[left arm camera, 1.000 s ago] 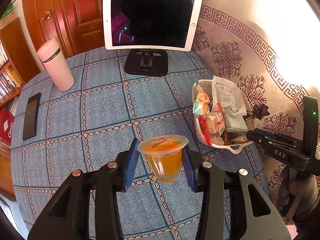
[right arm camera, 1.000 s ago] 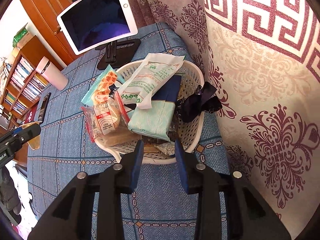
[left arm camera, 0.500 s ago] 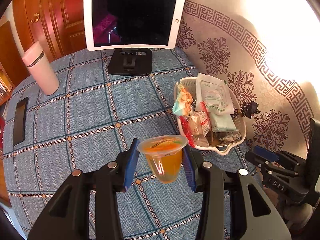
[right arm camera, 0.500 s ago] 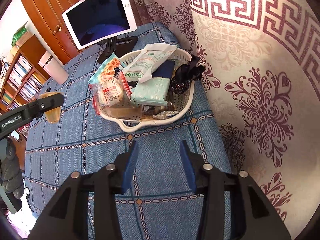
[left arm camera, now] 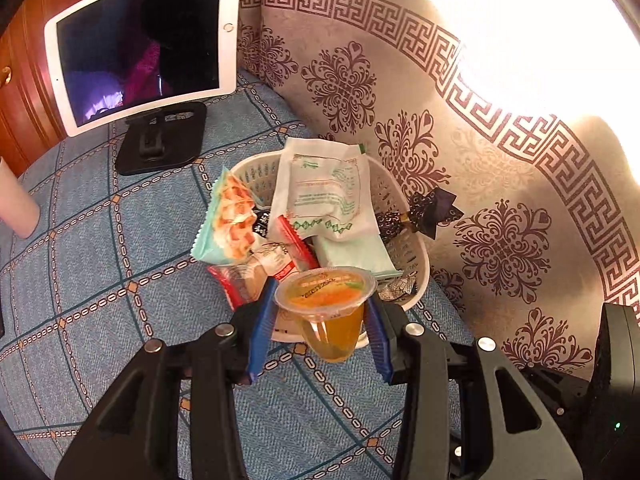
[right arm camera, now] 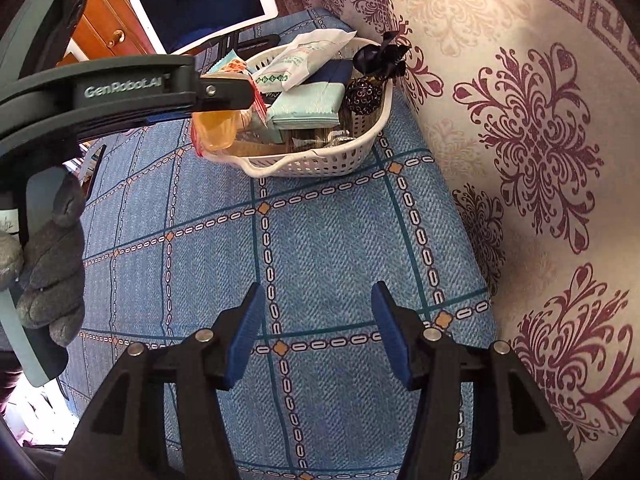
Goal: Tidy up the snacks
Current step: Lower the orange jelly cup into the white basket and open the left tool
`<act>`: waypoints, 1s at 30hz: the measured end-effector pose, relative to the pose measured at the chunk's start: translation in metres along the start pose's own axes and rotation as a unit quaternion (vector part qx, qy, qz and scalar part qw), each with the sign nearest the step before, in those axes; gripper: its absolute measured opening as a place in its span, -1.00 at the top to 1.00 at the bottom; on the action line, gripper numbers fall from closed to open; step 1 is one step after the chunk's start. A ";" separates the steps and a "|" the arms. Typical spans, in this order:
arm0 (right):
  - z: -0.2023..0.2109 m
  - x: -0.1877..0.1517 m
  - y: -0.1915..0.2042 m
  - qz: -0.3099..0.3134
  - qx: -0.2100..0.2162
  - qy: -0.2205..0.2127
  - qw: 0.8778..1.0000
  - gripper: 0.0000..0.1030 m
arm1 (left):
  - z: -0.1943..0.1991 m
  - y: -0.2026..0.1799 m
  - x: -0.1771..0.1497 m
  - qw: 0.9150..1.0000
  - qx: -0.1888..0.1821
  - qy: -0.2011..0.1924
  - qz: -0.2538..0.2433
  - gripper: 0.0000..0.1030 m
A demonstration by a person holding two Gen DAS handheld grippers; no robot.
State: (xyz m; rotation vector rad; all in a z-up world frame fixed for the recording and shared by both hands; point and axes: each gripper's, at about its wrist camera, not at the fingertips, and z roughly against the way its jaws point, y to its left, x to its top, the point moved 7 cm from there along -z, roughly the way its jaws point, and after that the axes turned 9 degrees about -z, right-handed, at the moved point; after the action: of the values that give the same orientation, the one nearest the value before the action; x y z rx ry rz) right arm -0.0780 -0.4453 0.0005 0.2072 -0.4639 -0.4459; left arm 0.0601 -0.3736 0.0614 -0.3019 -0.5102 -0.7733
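My left gripper (left arm camera: 320, 320) is shut on a clear cup of orange jelly (left arm camera: 328, 312), held upright just above the near rim of a white plastic basket (left arm camera: 416, 256). The basket is crammed with snack packets: a waffle bag (left arm camera: 230, 216), a white pouch (left arm camera: 324, 192) and a pale green pack (left arm camera: 352, 252). In the right wrist view the same jelly cup (right arm camera: 216, 130) hangs at the basket's (right arm camera: 320, 164) left edge under the left gripper's arm. My right gripper (right arm camera: 316, 332) hovers over the blue tablecloth nearer than the basket, its jaws opening with nothing between them.
A white tablet (left arm camera: 140, 44) on a black stand (left arm camera: 160, 144) sits behind the basket. A pink tumbler (left arm camera: 16, 208) stands at the far left. A patterned curtain (left arm camera: 480, 160) hangs close along the table's right side. A gloved hand (right arm camera: 48, 272) holds the left gripper.
The left gripper has carried the jelly cup rightward to the basket's near rim. The right gripper has backed away from the basket and its jaws have spread apart.
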 end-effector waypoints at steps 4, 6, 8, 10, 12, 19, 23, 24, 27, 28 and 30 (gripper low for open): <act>-0.002 -0.006 -0.003 -0.004 0.001 0.008 1.000 -0.08 | -0.015 -0.007 0.002 1.000 -0.002 0.008 -0.005 0.17; -0.003 -0.009 -0.005 -0.004 0.000 0.011 1.000 -0.08 | -0.021 -0.008 0.004 1.000 -0.001 0.010 -0.008 0.17; -0.004 -0.010 -0.006 -0.005 0.000 0.014 1.000 -0.08 | -0.027 -0.008 0.006 1.000 -0.001 0.014 -0.007 0.17; -0.005 -0.010 -0.007 -0.006 -0.001 0.015 1.000 -0.08 | -0.032 -0.007 0.009 1.000 0.000 0.015 -0.009 0.17; -0.005 -0.010 -0.009 -0.007 -0.001 0.016 1.000 -0.08 | -0.036 -0.007 0.011 1.000 0.000 0.017 -0.011 0.18; -0.007 -0.007 -0.013 -0.011 -0.002 0.013 1.000 -0.08 | -0.041 -0.007 0.014 1.000 0.000 0.018 -0.015 0.17; -0.008 -0.006 -0.011 -0.008 -0.003 0.015 1.000 -0.08 | -0.044 -0.009 0.014 1.000 -0.001 0.022 -0.017 0.17; -0.009 -0.006 -0.010 -0.007 -0.003 0.016 1.000 -0.08 | -0.044 -0.009 0.014 1.000 -0.001 0.022 -0.017 0.17; -0.010 -0.008 -0.007 -0.003 -0.003 0.018 1.000 -0.08 | -0.046 -0.010 0.015 1.000 -0.003 0.024 -0.014 0.17; -0.010 -0.008 -0.006 -0.003 -0.003 0.018 1.000 -0.08 | -0.047 -0.010 0.016 1.000 -0.003 0.025 -0.014 0.17; -0.011 -0.009 -0.007 -0.003 -0.003 0.019 1.000 -0.08 | -0.048 -0.011 0.017 1.000 -0.002 0.025 -0.016 0.17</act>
State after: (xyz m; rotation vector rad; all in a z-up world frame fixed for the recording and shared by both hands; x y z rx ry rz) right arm -0.0818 -0.4461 -0.0147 0.2121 -0.4240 -0.4484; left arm 0.0779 -0.4121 0.0312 -0.2778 -0.4673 -0.8106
